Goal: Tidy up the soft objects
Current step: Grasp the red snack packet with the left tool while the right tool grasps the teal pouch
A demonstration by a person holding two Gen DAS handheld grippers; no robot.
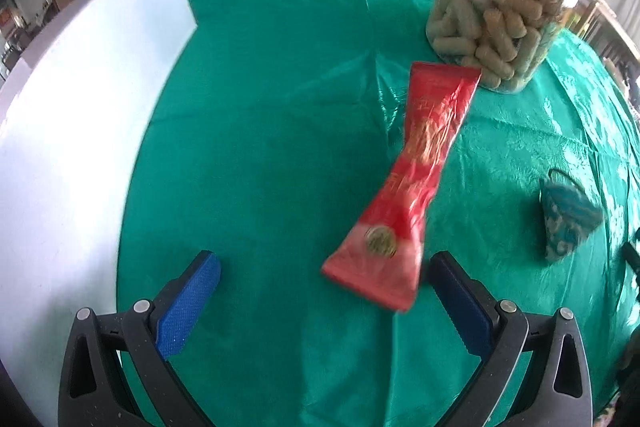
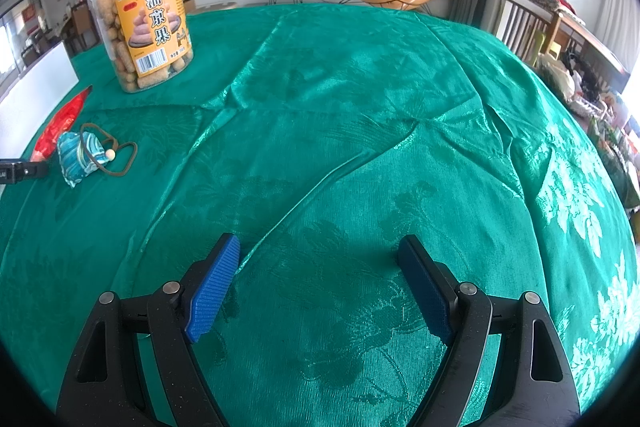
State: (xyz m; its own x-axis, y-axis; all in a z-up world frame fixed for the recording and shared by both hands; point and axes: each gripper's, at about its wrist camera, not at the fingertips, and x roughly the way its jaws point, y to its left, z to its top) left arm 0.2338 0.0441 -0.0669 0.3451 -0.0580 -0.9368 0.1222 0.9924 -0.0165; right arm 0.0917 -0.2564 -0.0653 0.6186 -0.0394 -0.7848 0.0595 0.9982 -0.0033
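A long red snack packet (image 1: 412, 179) lies on the green tablecloth (image 1: 280, 107), its near end just ahead of my left gripper (image 1: 324, 267), close to the right finger. The left gripper is open and holds nothing. A small teal fabric pouch (image 1: 568, 219) with a brown cord lies to the right of the packet. In the right wrist view the pouch (image 2: 78, 155) and the packet (image 2: 60, 123) sit at the far left. My right gripper (image 2: 320, 247) stands open over bare cloth, far from both.
A clear plastic jar of fried snacks (image 1: 504, 7) stands behind the packet; its orange label shows in the right wrist view (image 2: 148, 23). A white box (image 1: 80, 115) fills the left side. The other gripper's black tip (image 2: 20, 171) pokes in beside the pouch.
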